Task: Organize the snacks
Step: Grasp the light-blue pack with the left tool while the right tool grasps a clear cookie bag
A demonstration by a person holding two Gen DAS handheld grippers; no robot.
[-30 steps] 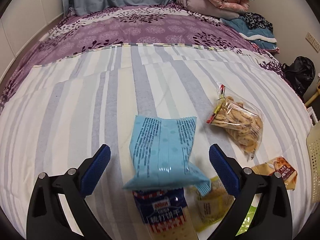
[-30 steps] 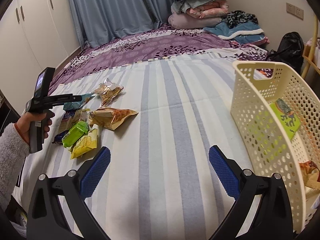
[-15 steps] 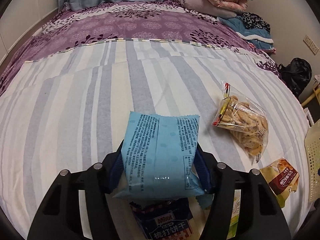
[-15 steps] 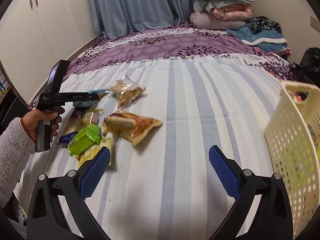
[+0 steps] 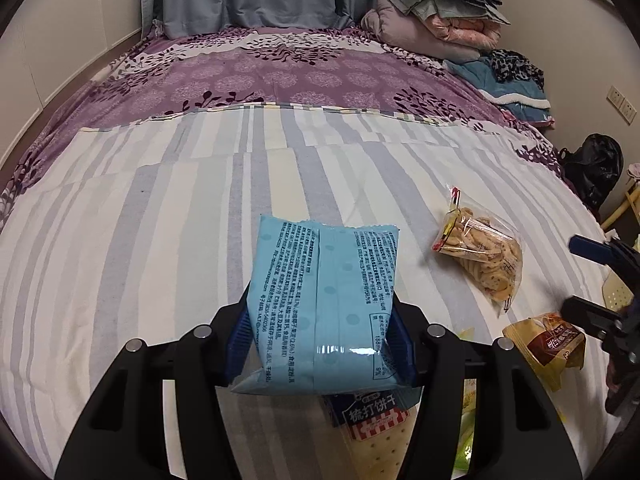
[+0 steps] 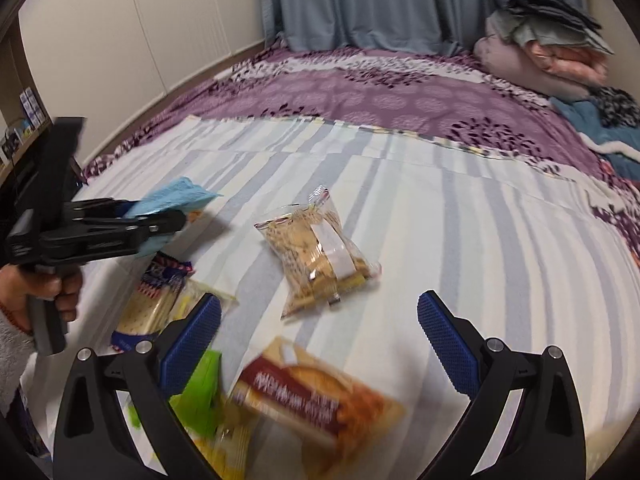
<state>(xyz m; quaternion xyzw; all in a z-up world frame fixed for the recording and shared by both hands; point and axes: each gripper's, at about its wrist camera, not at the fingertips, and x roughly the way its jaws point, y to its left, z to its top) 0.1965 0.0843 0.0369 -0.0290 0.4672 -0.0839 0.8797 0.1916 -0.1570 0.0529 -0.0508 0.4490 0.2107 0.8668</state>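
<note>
My left gripper (image 5: 320,344) is shut on a light blue snack packet (image 5: 324,304) and holds it above the striped bedsheet; it also shows in the right wrist view (image 6: 160,220) with the packet (image 6: 176,196). My right gripper (image 6: 318,334) is open and empty, low over the snack pile. Under it lie a brown bread packet (image 6: 316,396), a green packet (image 6: 200,392) and a yellow packet (image 6: 228,444). A clear bag of biscuits (image 6: 316,252) lies just ahead. A blue soda cracker packet (image 5: 372,420) lies below the held packet.
The bed carries a striped sheet (image 5: 160,240) and a purple floral cover (image 5: 280,76). Folded blankets (image 5: 440,16) are stacked at the far right corner. A black bag (image 5: 596,168) sits on the floor at right. White wardrobes (image 6: 140,40) stand at left.
My left gripper closed on the light blue packet and lifted it. My right gripper swung left from the cream basket to the snack pile; the basket has left its view.
</note>
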